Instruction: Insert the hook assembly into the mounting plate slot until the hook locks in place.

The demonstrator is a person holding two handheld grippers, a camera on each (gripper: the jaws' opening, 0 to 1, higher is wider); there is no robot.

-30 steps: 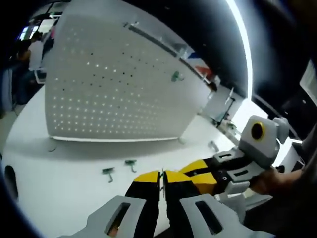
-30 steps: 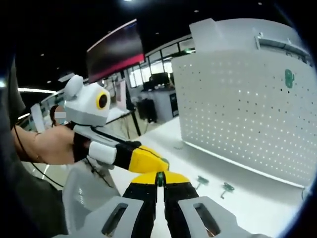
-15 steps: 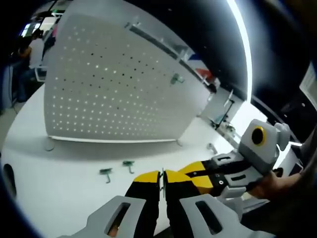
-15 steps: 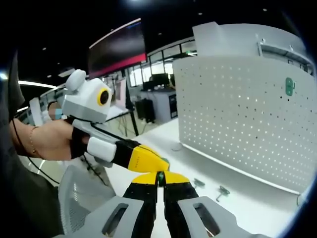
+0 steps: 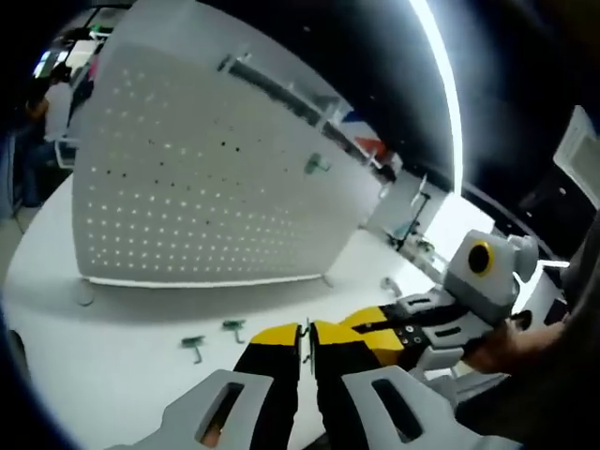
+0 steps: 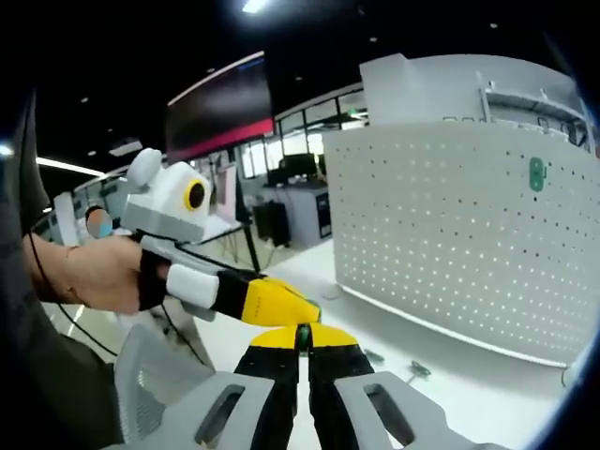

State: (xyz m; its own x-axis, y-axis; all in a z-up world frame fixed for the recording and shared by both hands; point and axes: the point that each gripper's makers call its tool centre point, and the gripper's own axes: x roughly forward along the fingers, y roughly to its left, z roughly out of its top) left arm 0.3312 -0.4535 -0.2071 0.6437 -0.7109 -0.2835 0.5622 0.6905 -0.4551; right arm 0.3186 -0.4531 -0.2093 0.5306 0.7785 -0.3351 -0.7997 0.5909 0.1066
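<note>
Barely begun. Both tongs (image 5: 307, 339) (image 6: 302, 339) closed, possibly on a small green piece; cannot tell. Two green hooks (image 5: 213, 337) loose on bench (image 5: 112, 347). One hook (image 6: 536, 173) already on pegboard (image 5: 187, 187). Insertion pending.

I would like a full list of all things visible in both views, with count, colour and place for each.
perforated panel: one, white, standing upright on the table.
mounted hook: one, green, high on the panel.
loose hooks: two, green, lying on the table in front of the panel.
table: one, white, under everything.
left gripper: one, yellow and black jaws closed together, low in the left gripper view.
right gripper: one, yellow and black jaws closed, low in the right gripper view.
hand: one, holding the left gripper.
</note>
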